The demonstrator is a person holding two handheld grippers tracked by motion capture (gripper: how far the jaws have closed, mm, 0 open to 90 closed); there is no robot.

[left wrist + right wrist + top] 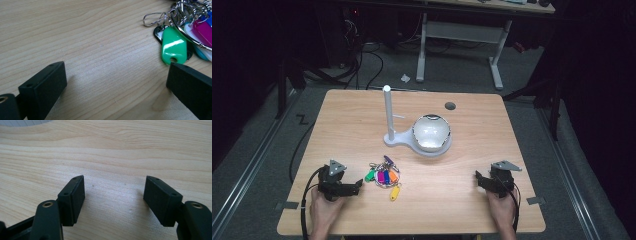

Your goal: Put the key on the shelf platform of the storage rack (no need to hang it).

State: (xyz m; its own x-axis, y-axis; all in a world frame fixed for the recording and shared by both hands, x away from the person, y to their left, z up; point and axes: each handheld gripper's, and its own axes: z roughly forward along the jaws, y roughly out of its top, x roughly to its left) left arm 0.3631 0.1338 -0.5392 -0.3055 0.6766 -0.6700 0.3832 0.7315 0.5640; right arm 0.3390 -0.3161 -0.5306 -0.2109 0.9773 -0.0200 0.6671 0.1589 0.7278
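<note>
Beside the keys [383, 176], bowl [431, 132] on stand [389, 117].

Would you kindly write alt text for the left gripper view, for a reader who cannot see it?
The left gripper hovers open over a wooden table, its two black jaws wide apart. Just beyond the right-hand jaw lies a bunch of coloured key tags on metal rings, a green tag nearest.

High view: overhead, facing forward and down across the whole surface [462, 200]. Left and right gripper views: close to the wood, looking along their fingers [42, 87]. Left view shares the key bunch [185, 32] with the high view.
</note>
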